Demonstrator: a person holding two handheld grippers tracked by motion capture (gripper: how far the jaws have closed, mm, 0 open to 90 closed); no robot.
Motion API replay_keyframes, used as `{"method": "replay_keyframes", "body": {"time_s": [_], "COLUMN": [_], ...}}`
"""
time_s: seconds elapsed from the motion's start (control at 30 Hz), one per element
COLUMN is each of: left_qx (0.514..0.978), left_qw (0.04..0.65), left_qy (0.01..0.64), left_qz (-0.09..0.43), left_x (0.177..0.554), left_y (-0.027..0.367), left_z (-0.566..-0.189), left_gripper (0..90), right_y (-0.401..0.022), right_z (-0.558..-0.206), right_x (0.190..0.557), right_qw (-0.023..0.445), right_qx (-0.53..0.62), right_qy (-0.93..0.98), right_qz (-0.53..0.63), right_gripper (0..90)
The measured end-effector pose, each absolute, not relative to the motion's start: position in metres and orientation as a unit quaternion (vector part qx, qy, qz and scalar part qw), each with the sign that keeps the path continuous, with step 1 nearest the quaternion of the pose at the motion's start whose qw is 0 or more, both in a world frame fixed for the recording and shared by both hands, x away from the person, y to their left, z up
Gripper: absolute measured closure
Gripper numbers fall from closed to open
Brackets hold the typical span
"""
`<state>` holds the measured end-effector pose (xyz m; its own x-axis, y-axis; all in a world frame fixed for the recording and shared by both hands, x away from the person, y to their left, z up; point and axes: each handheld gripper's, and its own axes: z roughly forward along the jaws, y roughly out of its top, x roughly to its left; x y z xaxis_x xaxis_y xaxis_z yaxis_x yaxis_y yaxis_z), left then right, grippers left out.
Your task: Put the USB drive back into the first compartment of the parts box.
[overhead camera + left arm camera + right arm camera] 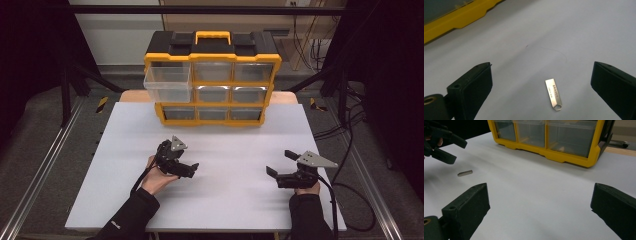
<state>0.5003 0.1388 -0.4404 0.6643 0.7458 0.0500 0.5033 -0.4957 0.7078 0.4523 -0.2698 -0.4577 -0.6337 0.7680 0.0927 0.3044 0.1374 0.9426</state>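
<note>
A small silver USB stick [553, 94] lies flat on the white table [225, 200], just ahead of my left gripper [542, 75] and between its wide-apart jaws. In the high view the left gripper [192, 170] rests left of centre, pointing right, open and empty. From the right gripper view the same stick [465, 173] lies just below the left gripper [456, 152]. My right gripper [281, 163] sits at the right of the table, open, with bare table between its jaws [541, 192].
A yellow-and-black drawer organizer [212, 85] stands at the table's back centre, its yellow base [544, 140] facing me. Its top-left clear drawer [167, 84] is pulled out and looks empty. Metal rails and cables run beside the table.
</note>
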Motion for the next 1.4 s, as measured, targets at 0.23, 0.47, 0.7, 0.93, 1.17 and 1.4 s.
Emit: {"method": "replay_keyframes", "body": {"time_s": [0.23,0.47,0.7,0.93,1.17,1.4], "left_qx": [0.848,0.852,0.853,0.854,0.858,0.862], "left_qw": [0.330,0.319,0.310,0.301,0.291,0.283], "left_qy": [0.378,0.383,0.389,0.397,0.397,0.396], "left_qz": [0.169,0.162,0.157,0.153,0.149,0.143], "left_x": [0.502,0.502,0.503,0.504,0.504,0.504], "left_y": [0.137,0.135,0.133,0.132,0.129,0.128], "left_z": [-0.446,-0.451,-0.454,-0.457,-0.460,-0.462], "left_gripper": [5.6,9.5,15.5,22.5,29.9,39.2], "right_y": [-0.270,-0.270,-0.270,-0.270,-0.269,-0.270], "right_z": [-0.457,-0.457,-0.457,-0.457,-0.457,-0.457], "right_x": [0.452,0.452,0.452,0.452,0.452,0.452], "right_qw": [0.214,0.214,0.215,0.215,0.215,0.215], "right_qx": [0.371,0.371,0.371,0.370,0.371,0.371], "right_qy": [0.722,0.722,0.722,0.722,0.722,0.722], "right_qz": [0.542,0.543,0.543,0.543,0.543,0.543], "right_gripper": [2.2,2.2,2.2,2.2,2.2,2.2]}}
